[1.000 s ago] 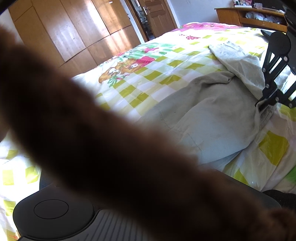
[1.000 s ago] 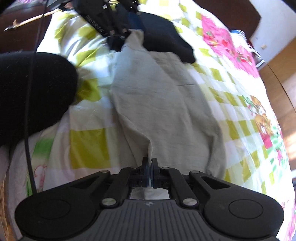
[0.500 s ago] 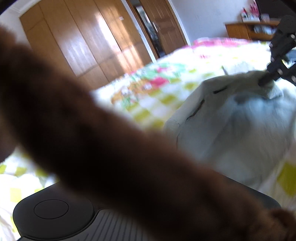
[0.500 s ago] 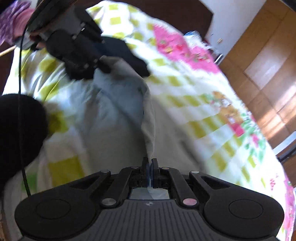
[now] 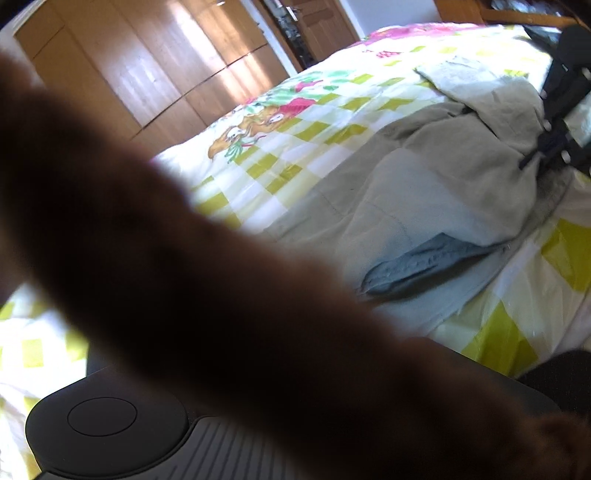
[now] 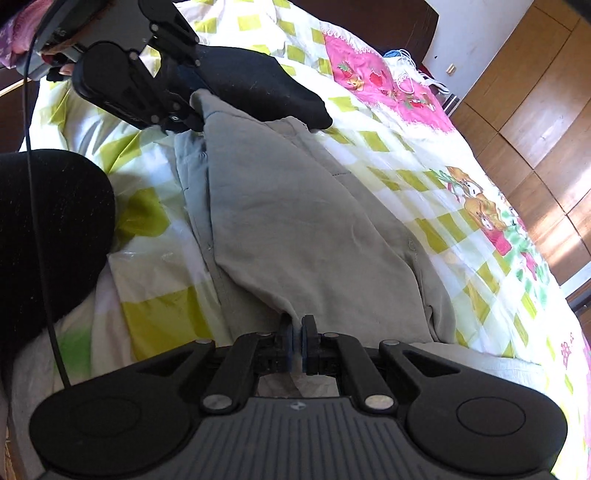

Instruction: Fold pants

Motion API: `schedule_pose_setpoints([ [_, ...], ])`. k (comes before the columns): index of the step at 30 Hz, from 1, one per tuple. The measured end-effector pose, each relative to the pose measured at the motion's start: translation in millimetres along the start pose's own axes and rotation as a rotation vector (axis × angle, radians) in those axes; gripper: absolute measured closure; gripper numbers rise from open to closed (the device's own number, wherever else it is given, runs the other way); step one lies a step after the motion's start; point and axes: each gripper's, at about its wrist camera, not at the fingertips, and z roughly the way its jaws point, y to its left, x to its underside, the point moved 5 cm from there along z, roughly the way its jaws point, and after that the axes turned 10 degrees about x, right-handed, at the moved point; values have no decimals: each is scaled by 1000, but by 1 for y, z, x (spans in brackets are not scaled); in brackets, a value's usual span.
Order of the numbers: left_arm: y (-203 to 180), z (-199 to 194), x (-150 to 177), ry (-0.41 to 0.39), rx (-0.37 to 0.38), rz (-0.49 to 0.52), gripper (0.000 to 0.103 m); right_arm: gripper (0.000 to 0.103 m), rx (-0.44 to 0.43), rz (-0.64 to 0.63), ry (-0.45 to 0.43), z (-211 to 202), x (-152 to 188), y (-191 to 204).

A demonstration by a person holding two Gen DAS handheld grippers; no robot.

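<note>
Grey-green pants (image 6: 295, 206) lie doubled over on the checked bedspread (image 6: 399, 173); in the left wrist view the pants (image 5: 424, 206) show a bluish inner layer at the near fold. My right gripper (image 6: 297, 328) is shut on the near corner of the top layer, and it also shows as the right gripper (image 5: 532, 158) at the right edge of the left wrist view. My left gripper (image 6: 195, 110) pinches the far corner, its jaws opening with cloth still between them. A blurred brown sleeve (image 5: 184, 277) hides the left gripper's fingers in its own view.
A dark garment (image 6: 258, 85) lies on the bed just beyond the pants. A person's black-clad leg (image 6: 48, 229) and a cable (image 6: 37, 184) are at the left. A wooden wardrobe (image 5: 147, 66) and a door (image 5: 314, 26) stand past the bed.
Both grippers lifted the held edge of the pants half a second ago and have brought it down again. The pants now lie with one layer folded over the other.
</note>
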Motion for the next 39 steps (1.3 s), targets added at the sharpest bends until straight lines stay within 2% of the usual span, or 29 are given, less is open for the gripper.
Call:
schedule_pose_setpoints([
  [5, -6, -17, 4, 1, -6, 64, 68, 84, -11, -23, 13, 7, -1, 1],
  [8, -13, -17, -1, -6, -18, 131, 56, 84, -7, -42, 14, 7, -1, 2],
  [10, -17, -11, -4, 0, -41, 183, 55, 84, -11, -41, 21, 8, -1, 0],
  [12, -19, -7, -8, -5, -27, 189, 56, 85, -3, -35, 37, 11, -1, -2],
  [13, -19, -5, -10, -5, -30, 192, 60, 86, 5, -23, 44, 12, -2, -7],
  [14, -17, -1, -12, -3, -44, 197, 71, 87, 19, -13, 45, 11, -5, -16],
  [15, -14, 3, -15, 2, -47, 195, 80, 87, 43, -5, 37, 10, -10, -26],
  [18, 5, 7, -34, -16, -83, 213, 84, 87, 183, 75, -34, -7, -36, -79],
  [21, 32, -6, -68, -111, -171, 193, 85, 87, 306, 187, -153, -39, -60, -123],
  [23, 45, -20, -83, -192, -231, 159, 88, 86, 358, 202, -206, -50, -59, -123],
  [24, 46, -25, -86, -222, -252, 154, 88, 86, 342, 201, -195, -45, -52, -113],
  [26, 37, -20, -78, -227, -244, 153, 88, 86, 217, 197, -86, -17, -29, -75],
  [28, 19, 1, -57, -148, -190, 171, 88, 86, 122, 123, -15, 0, -7, -30],
  [30, -6, 22, -30, -55, -152, 241, 87, 86, 66, 76, -3, -2, 6, -1],
  [33, -18, 24, -8, -1, -75, 200, 87, 86, 45, 57, -22, -12, 10, 12],
  [34, -18, 21, -4, 1, -74, 190, 87, 86, 49, 57, -21, -12, 11, 11],
  [37, -10, 9, -8, -30, -84, 160, 82, 86, 11, 39, 22, -8, 13, 8],
  [39, -3, 2, -16, -58, -62, 120, 80, 86, 19, 4, 8, -12, 12, 13],
])
